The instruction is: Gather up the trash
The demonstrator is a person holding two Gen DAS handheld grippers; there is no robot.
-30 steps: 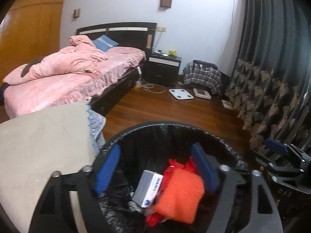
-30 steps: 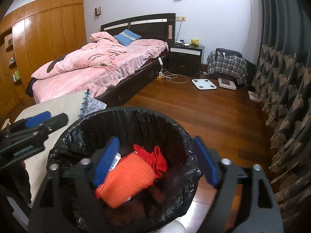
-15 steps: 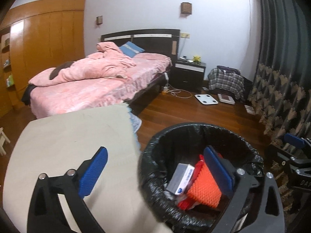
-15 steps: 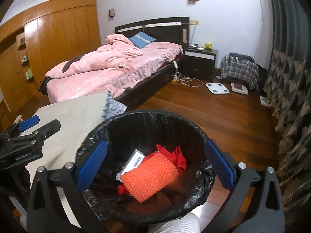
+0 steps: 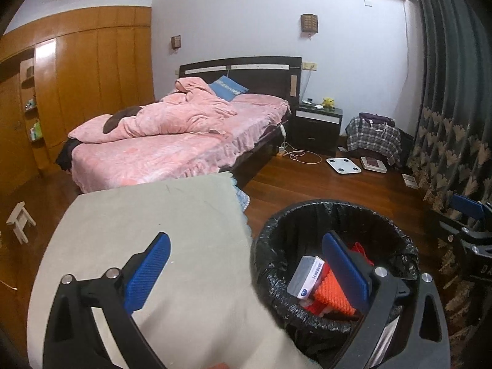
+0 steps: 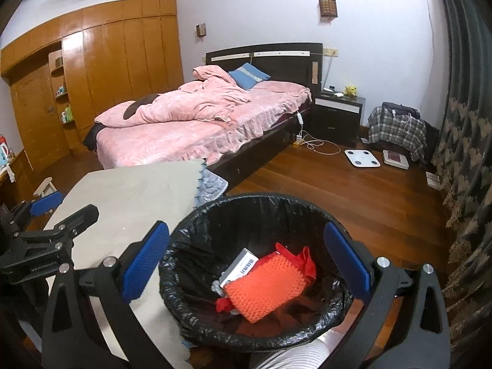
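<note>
Two grippers stand with jaws spread wide and nothing between the pads: the left gripper and the right gripper. The trash already collected, an orange mesh bundle and a small box, lies inside the bin, which is lined with a black bag and stands on the wood floor just beside the cloth-covered table. From the right gripper the bin lies straight ahead and below, its mouth framed between the two pads; from the left gripper it lies ahead to the right, with only the right pad over its rim and the left pad over the cloth. The bundle's long axis runs diagonally, lower left to upper right in the right wrist view, the box leaning along its upper-left side. The right hand is judged the nearer to the bin. No further loose trash can be made out on the cloth.
</note>
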